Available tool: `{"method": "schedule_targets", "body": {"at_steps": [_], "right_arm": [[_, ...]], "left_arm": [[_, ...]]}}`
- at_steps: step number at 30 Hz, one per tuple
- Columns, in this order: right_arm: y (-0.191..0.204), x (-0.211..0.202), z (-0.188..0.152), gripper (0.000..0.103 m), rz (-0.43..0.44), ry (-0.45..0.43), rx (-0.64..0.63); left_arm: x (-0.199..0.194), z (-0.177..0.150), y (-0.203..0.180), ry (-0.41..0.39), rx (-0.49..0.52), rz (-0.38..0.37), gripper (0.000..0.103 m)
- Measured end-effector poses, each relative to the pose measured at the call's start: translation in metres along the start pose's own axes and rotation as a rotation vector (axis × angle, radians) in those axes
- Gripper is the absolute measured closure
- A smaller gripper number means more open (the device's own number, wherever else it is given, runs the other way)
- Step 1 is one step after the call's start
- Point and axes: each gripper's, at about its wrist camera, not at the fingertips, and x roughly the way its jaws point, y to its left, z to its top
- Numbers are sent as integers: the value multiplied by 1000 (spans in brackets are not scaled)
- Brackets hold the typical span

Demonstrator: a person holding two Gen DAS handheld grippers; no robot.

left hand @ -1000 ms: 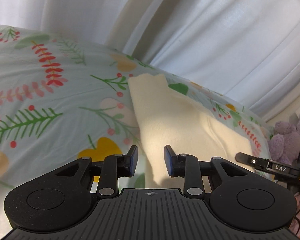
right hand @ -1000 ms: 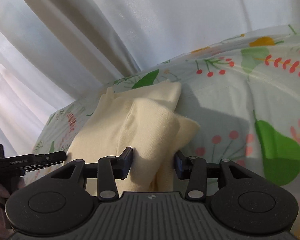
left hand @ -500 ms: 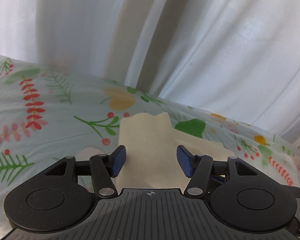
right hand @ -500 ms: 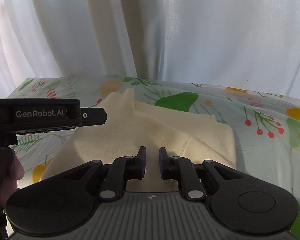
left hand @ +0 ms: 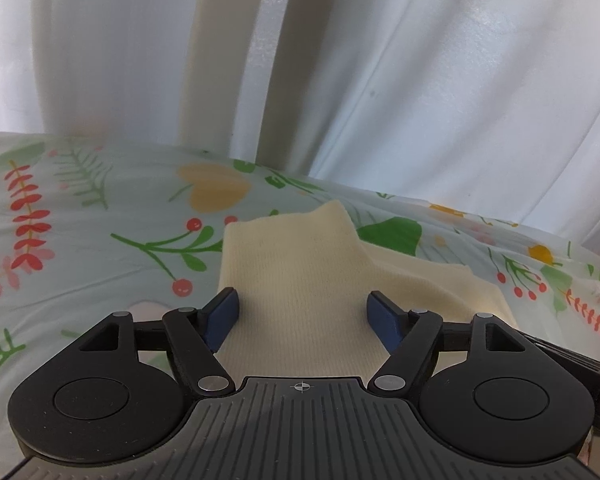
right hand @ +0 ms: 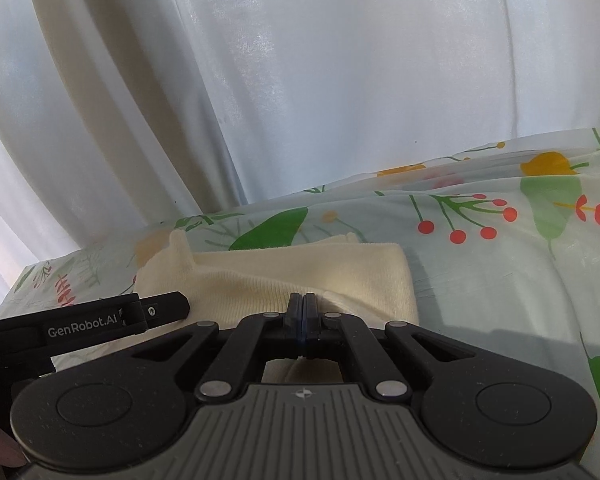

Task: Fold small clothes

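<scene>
A small cream knit garment (left hand: 300, 280) lies folded on a bed sheet (left hand: 100, 248) printed with leaves, red berries and yellow fruit. White curtains (left hand: 380, 80) hang behind the bed.

The left hand-held gripper (left hand: 303, 316) is just above the near part of the garment. Its jaws have just been opening and now stand spread wide. The cloth shows between the 2 blue pads (left hand: 222, 316), but they do not press on it.

The right hand-held gripper (right hand: 303, 316) is at the near edge of the same garment (right hand: 340, 272). Its jaws have just been closing and are now pressed tight together. The cloth puckers right at the tips, but I cannot tell if any of it is pinched between them.

In the right wrist view, the left hand-held gripper (right hand: 156, 312) pokes in from the left, over the garment's left side.
</scene>
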Motion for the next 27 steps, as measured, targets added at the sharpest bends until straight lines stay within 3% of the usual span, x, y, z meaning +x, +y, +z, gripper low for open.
{"method": "schedule_targets", "body": {"at_steps": [2, 4, 6, 10, 13, 15, 17, 20, 22, 24, 25, 27], "right_arm": [[11, -13, -2, 103, -51, 1, -43], [25, -37, -11, 94, -94, -17, -112], [30, -67, -23, 94, -52, -37, -124], [29, -113, -63, 93, -2, 4, -160], [22, -128, -83, 93, -82, -19, -259], [15, -137, -80, 73, -163, -18, -228], [1, -146, -74, 69, -196, 15, -121], [-25, -161, -76, 69, -69, 85, 89], [-39, -168, -85, 68, 61, 130, 234], [-47, -168, -95, 62, 177, 170, 356], [-49, -164, -98, 56, 212, 187, 395], [-48, -154, -102, 53, 225, 207, 442]], "left_arm": [[-3, 2, 0, 11, -1, 14, 26], [-16, 1, 3, 17, -22, 22, 26], [-41, -4, 11, 7, -50, -18, 26], [-93, -32, 20, 7, -64, -85, 26], [-112, -58, 24, 82, -51, -78, 28], [-127, -73, 32, 83, -70, -84, 26], [-143, -80, 37, 95, -83, -84, 25], [-157, -84, 43, 119, -96, -85, 27], [-161, -87, 45, 131, -98, -95, 28], [-163, -91, 42, 142, -77, -87, 28], [-163, -93, 40, 149, -63, -81, 28], [-161, -95, 34, 164, -35, -81, 27]]}}
